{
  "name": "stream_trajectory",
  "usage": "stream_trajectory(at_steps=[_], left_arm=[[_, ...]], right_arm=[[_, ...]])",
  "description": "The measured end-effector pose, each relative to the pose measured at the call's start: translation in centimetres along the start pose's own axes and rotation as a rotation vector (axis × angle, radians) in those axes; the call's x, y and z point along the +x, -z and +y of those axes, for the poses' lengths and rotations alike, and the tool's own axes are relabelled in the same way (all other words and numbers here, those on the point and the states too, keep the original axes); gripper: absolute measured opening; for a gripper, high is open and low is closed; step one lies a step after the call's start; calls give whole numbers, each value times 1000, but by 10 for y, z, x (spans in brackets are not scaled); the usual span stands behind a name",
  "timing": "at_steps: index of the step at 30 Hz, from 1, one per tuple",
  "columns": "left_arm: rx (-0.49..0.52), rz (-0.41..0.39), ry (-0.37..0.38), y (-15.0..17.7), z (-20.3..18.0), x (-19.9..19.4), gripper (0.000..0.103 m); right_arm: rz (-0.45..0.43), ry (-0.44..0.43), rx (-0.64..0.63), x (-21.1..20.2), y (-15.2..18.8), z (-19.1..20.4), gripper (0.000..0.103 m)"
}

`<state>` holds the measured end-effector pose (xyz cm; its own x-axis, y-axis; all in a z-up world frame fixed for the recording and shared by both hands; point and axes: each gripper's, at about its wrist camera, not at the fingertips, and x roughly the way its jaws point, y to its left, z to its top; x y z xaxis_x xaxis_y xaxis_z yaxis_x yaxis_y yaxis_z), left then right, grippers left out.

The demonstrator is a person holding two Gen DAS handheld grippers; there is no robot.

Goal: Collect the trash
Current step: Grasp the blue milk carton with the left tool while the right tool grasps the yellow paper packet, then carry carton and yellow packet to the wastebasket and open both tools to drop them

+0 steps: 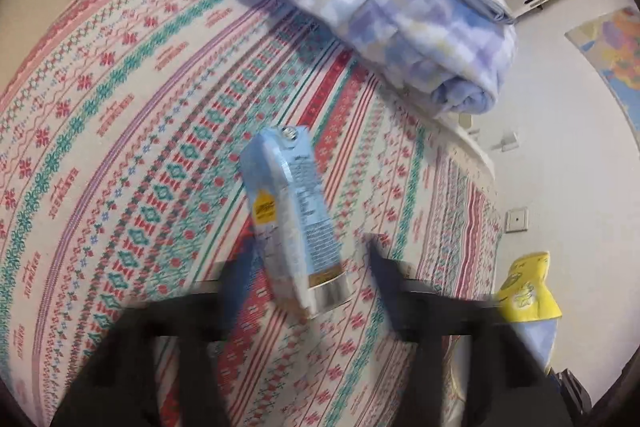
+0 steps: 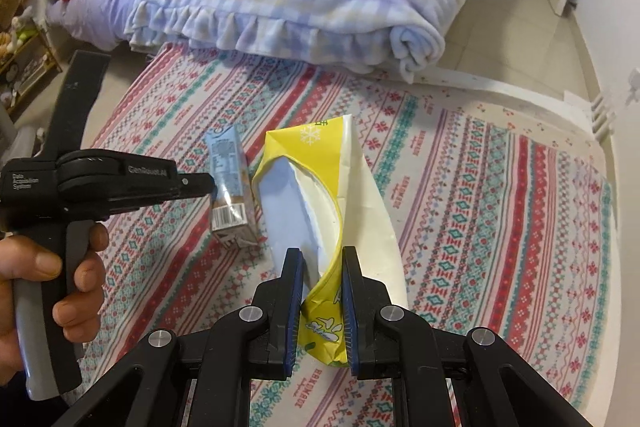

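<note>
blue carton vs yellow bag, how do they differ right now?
The small light-blue drink carton is a rigid box with flat faces; the yellow and white plastic bag is limp, crumpled and gaping open. The carton sits between the open left tongs, not clamped; the bag is pinched in the right tongs. Both are above the patterned woven rug.

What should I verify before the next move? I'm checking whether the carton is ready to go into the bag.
1. Right gripper clamped on the yellow bag: ok, both fingers pinch its edge.
2. Bag mouth open toward the carton: ok, it gapes on the carton's side.
3. Blue drink carton between the left gripper's fingers: ok.
4. Left gripper closed on the carton: not ok, gaps show on both sides.
5. Carton lifted off the patterned bedspread: cannot tell; the picture is blurred.
6. Other trash on the bedspread: none in view.
</note>
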<state>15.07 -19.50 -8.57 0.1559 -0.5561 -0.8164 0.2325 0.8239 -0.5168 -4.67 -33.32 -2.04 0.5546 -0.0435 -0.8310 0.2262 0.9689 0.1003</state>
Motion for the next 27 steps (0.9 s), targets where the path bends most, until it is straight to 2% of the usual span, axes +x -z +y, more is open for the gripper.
stream_trajectory(at_steps=[2, 5, 6, 7, 9, 11, 15, 22, 27], left_arm=[[28, -16, -13, 2, -10, 5, 74], [97, 30, -92, 8, -22, 27, 73], [126, 45, -120, 12, -23, 36, 65], [149, 56, -145, 15, -23, 42, 51], [206, 35, -191, 19, -25, 43, 40], [245, 11, -231, 21, -27, 35, 39], [285, -45, -240, 27, -26, 7, 39], [303, -58, -303, 35, -8, -23, 40], [339, -105, -355, 40, 6, -45, 40]], right_arm=[[-2, 1, 4, -1, 0, -1, 16], [3, 7, 10, 0, 1, -5, 16], [4, 10, 13, 0, 1, -5, 16], [6, 11, 13, 0, 1, -6, 16], [6, 13, 14, 0, 1, -6, 16], [3, 12, 17, 0, 0, -7, 16], [-11, -1, 21, -3, -4, -7, 16], [-15, -20, -4, 2, -11, 9, 16], [-23, -38, -27, 6, -18, 28, 16]])
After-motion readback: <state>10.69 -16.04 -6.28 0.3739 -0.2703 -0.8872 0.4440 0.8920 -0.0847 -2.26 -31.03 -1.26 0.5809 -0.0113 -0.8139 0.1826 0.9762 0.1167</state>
